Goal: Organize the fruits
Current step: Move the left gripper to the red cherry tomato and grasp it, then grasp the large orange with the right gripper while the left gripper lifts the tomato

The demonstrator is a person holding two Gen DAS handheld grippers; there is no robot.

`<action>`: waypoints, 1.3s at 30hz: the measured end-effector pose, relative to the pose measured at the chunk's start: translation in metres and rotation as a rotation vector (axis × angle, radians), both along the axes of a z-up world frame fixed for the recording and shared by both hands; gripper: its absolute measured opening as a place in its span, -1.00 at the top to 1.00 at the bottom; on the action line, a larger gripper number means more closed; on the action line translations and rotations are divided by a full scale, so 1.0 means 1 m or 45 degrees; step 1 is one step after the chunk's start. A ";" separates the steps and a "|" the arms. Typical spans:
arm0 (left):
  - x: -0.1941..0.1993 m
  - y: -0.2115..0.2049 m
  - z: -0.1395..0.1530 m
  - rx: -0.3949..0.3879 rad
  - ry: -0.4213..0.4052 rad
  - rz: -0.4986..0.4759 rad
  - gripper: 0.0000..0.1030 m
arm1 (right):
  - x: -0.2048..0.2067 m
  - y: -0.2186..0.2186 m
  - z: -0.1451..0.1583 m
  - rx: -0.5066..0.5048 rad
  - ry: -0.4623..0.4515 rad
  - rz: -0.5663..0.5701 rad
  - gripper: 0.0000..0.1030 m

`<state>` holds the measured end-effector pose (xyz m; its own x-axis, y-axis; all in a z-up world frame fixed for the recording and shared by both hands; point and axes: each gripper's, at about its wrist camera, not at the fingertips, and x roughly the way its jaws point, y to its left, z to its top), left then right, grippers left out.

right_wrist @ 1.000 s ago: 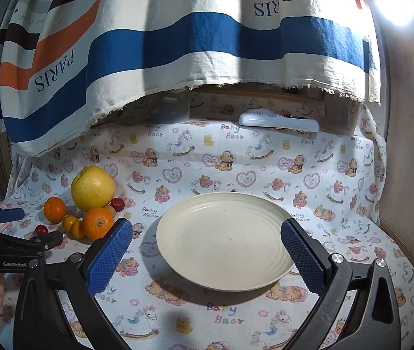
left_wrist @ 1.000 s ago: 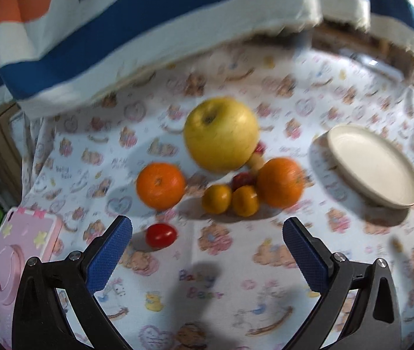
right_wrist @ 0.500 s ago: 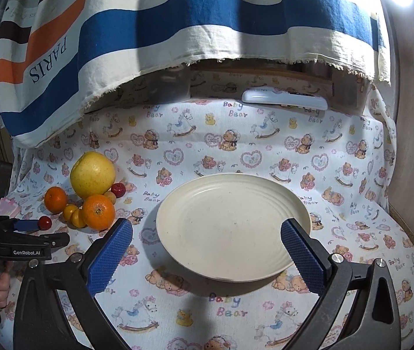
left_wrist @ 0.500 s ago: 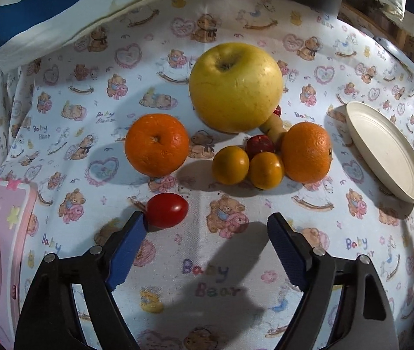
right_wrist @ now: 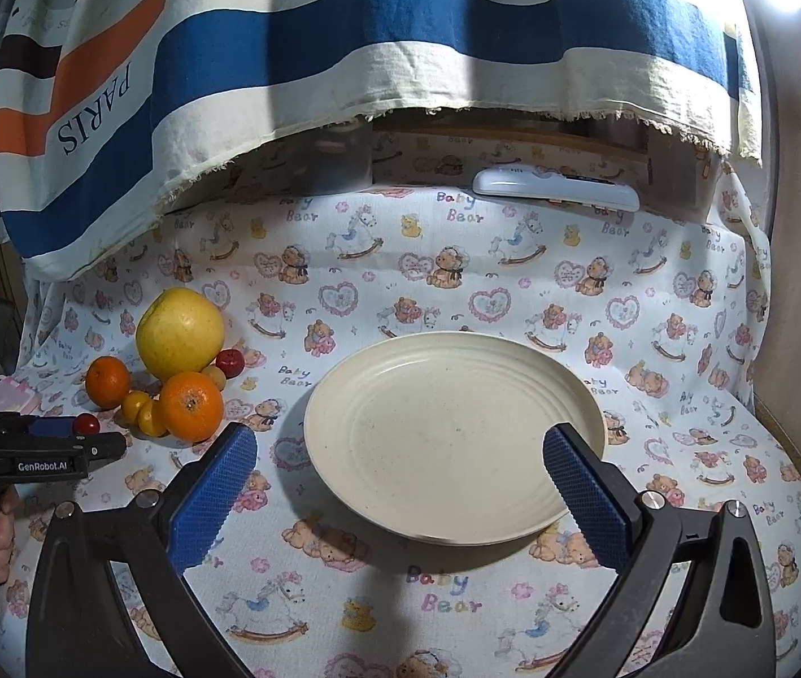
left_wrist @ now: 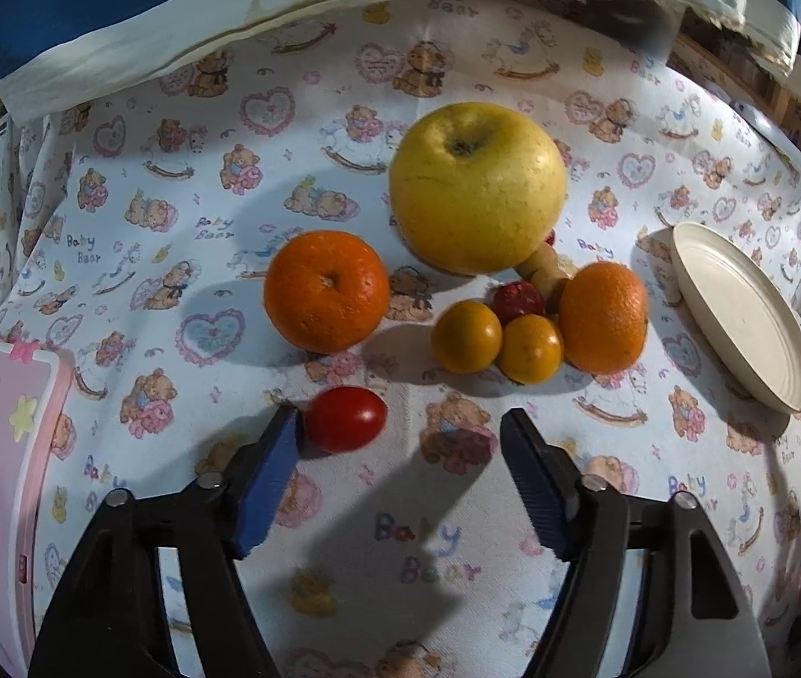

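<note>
While the left gripper (left_wrist: pixel 400 429) closes, its jaws about half apart, the cherry tomato (left_wrist: pixel 345 418) sits between them touching the left pad, the right pad well clear, nothing gripped yet. Small, smooth and thin-skinned, it will likely roll or burst under a hard squeeze, so a gentle pinch across its middle suits. Beyond lie an orange (left_wrist: pixel 326 291), two small yellow-orange fruits (left_wrist: pixel 466 336), a second orange (left_wrist: pixel 604 316) and a big yellow apple (left_wrist: pixel 477 186). Farther right, the right gripper (right_wrist: pixel 400 469) hangs wide open and empty over the bare cream plate (right_wrist: pixel 457 429)
</note>
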<state>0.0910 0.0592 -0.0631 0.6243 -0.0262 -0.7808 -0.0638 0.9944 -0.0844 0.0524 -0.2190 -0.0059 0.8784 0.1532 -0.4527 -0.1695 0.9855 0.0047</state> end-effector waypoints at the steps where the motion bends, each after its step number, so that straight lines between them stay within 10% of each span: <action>1: 0.001 0.003 0.001 -0.008 -0.004 0.010 -0.28 | 0.000 0.001 0.000 -0.004 -0.002 0.003 -0.99; 11: -0.002 0.020 0.003 -0.042 -0.023 0.088 0.47 | -0.005 0.003 0.001 -0.009 -0.012 0.022 -0.99; 20: -0.011 0.016 0.009 -0.061 -0.050 0.059 0.47 | 0.000 0.007 -0.001 -0.017 0.021 0.046 -0.98; 39: -0.022 0.022 0.029 -0.029 -0.138 0.084 0.47 | 0.055 0.117 -0.003 -0.033 0.336 0.491 -0.12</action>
